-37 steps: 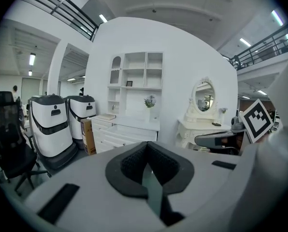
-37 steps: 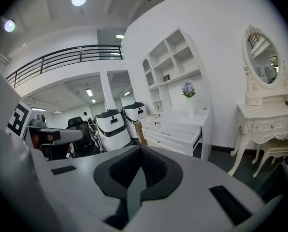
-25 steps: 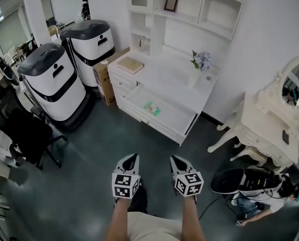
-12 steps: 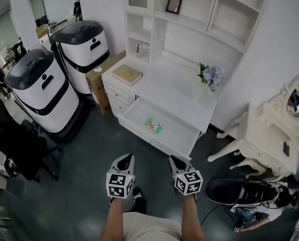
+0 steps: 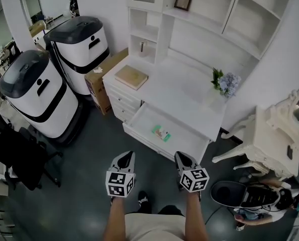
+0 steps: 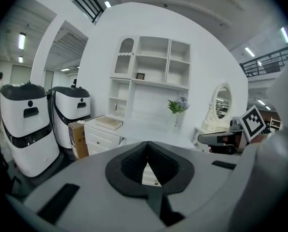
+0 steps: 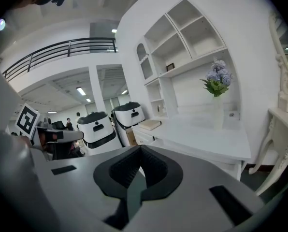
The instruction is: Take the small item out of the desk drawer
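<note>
Seen from the head view, the open drawer point(image 5: 183, 138) is set at the worktop's point(image 5: 184, 87) near edge, at 12 o'clock from the left tongs point(image 5: 128, 156) and right tongs point(image 5: 181, 155), which are held side by side well short of it. The small item point(image 5: 161, 132) is seen lying in the drawer. On the worktop a flat board point(image 5: 131, 77) is placed at 10 o'clock and a flower vase point(image 5: 225, 84) at 2 o'clock, with shelves point(image 5: 199, 19) set behind. A cardboard box point(image 5: 102, 77) and two tall units point(image 5: 79, 44) are stood at 9 o'clock.
</note>
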